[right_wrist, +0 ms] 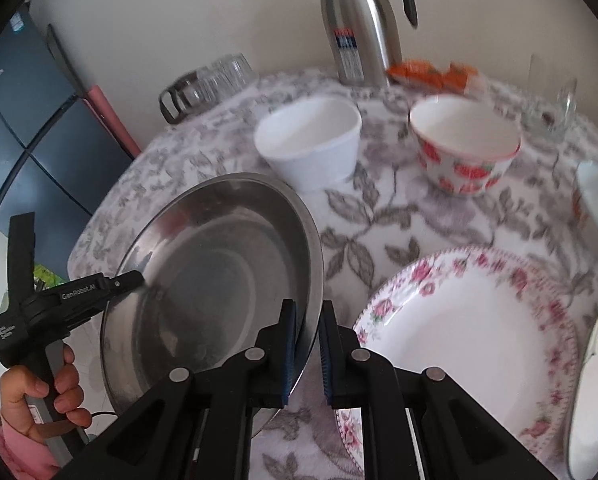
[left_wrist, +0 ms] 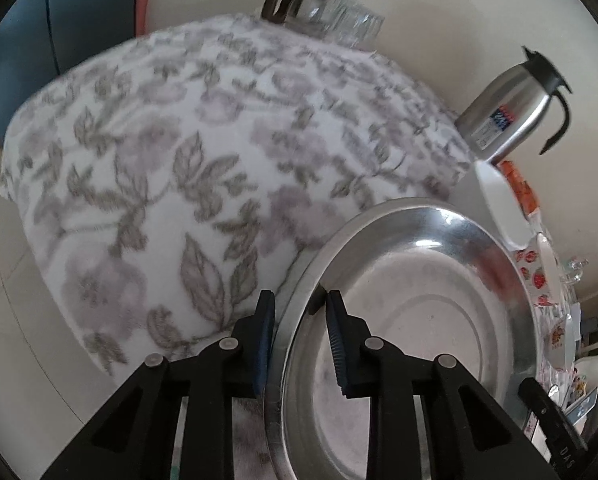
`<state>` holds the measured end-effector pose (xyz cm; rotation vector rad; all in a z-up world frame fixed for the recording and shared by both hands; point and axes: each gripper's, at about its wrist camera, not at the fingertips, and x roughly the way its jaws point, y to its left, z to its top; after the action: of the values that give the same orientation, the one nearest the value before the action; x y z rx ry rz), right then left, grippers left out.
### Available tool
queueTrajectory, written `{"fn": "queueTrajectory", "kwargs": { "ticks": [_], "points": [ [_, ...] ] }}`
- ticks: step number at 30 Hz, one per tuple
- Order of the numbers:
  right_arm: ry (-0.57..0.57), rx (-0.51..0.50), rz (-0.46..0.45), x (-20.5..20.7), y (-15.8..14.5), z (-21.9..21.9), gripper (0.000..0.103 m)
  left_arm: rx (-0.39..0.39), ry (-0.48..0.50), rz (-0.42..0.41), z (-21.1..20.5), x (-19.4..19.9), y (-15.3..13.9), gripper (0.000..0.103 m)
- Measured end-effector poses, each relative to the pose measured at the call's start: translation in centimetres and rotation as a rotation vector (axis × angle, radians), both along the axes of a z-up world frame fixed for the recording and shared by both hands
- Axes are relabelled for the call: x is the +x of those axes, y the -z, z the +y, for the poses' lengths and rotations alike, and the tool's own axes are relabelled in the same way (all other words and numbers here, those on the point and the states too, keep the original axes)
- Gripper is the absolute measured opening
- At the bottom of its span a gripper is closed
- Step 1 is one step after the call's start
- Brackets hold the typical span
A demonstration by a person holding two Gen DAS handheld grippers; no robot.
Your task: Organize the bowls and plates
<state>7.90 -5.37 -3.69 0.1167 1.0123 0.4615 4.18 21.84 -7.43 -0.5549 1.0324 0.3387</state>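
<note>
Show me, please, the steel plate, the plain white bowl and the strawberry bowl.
steel plate [right_wrist: 219, 280]: right wrist view, inner base.
plain white bowl [right_wrist: 311, 160]: right wrist view, outer wall.
strawberry bowl [right_wrist: 463, 172]: right wrist view, outer wall.

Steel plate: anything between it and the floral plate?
Nothing visible. The steel plate, pinched at its rim by both grippers, hangs tilted just left of the floral plate; only bare tablecloth between.
</note>
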Motion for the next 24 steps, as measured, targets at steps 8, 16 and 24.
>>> {"fn": "queueTrajectory", "kwargs": {
  "ticks": [8, 16, 24],
  "points": [
    [0.066, 0.020, -0.078, -1.7, -4.7, -3.6, 0.012, 0.030, 0.091, -0.075, -3.2, 0.5, -6.4, 0.027],
    [0.202, 0.008, -0.140, -3.0, -7.5, -10.6, 0.012, 0.030, 0.220, -0.040, -10.8, 3.5, -8.9, 0.027],
    [0.332, -0.021, -0.082, -2.9, -5.2, -16.8, 0.012, -0.032, 0.244, 0.087, -17.3, 5.3, -6.3, 0.027]
  ]
}}
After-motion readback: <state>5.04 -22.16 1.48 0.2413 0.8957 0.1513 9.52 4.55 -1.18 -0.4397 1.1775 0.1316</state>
